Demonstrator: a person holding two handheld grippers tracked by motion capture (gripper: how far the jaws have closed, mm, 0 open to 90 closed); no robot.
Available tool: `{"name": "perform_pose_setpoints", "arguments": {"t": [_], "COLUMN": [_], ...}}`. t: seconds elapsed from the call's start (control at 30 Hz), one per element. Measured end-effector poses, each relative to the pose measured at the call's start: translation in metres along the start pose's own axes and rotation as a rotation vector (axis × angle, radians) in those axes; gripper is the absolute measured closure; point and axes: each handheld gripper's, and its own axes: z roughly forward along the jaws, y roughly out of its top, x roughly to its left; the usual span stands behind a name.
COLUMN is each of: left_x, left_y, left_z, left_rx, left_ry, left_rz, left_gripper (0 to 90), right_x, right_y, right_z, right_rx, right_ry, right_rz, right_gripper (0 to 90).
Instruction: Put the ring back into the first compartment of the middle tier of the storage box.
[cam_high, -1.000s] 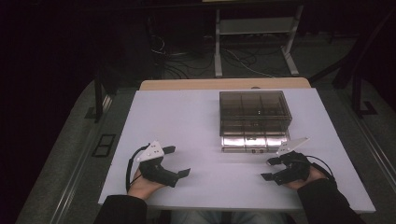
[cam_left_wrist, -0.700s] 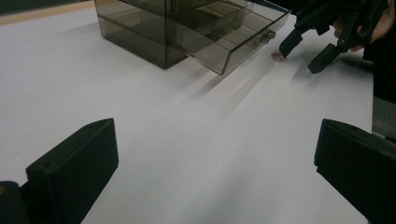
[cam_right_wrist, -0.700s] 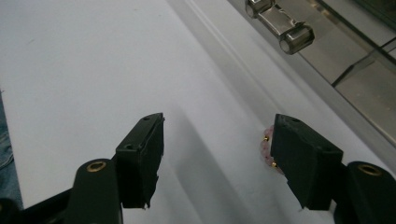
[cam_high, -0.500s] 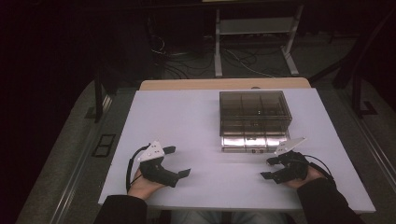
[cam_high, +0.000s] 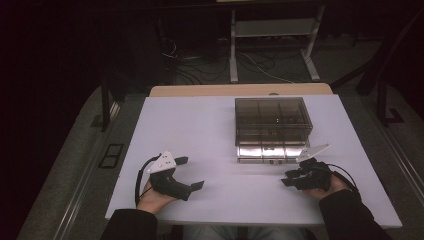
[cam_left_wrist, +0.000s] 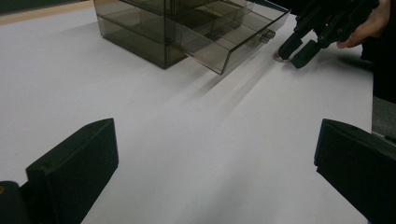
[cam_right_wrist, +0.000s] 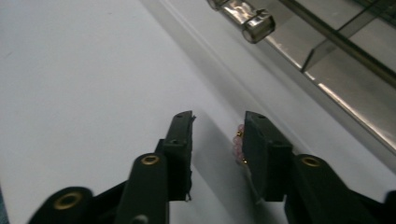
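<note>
Dark floor and cables ring the white table (cam_high: 210, 130) you work at, with the smoked-plastic drawer box (cam_high: 272, 120) toward its far right. Compared with a second ago, your hands sit where they were; what differs is your right gripper (cam_high: 289, 178), whose jaws have just been closing and now stand noticeably narrower than in the earlier high view. They are not together — a gap remains, and in the right gripper view a small bead bracelet (cam_right_wrist: 239, 142) of pale pink beads with gold-coloured links lies against the inner face of one jaw while the other jaw stands clear of it. It rests on the table just in front of the box's pulled-out bottom drawer (cam_right_wrist: 345, 70), near the drawer's shiny metal knob (cam_right_wrist: 254, 23). Much of it is hidden behind the jaw, so you see only a few beads.

Your left gripper (cam_high: 192, 172) rests on the table well apart from the box — its jaws stand wide apart with nothing between them but bare table.
</note>
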Motion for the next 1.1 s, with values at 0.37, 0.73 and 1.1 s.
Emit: {"name": "perform_pose_setpoints", "arguments": {"t": [0.37, 0.73, 1.1], "left_x": [0.000, 0.001, 0.000], "left_y": [0.000, 0.000, 0.000], "left_z": [-0.001, -0.001, -0.001], "left_rx": [-0.001, -0.006, -0.005], "left_ry": [0.001, -0.001, -0.002], "left_rz": [-0.002, -0.004, -0.003], "left_gripper": [0.0, 0.0, 0.0], "right_x": [0.006, 0.009, 0.008], "right_y": [0.003, 0.004, 0.002], "right_z": [0.001, 0.001, -0.006], "right_rx": [0.027, 0.037, 0.024], "right_ry": [-0.114, -0.136, -0.109], "right_rz": [-0.027, -0.032, 0.002], "right_gripper": [84.5, 85.6, 86.9]}}
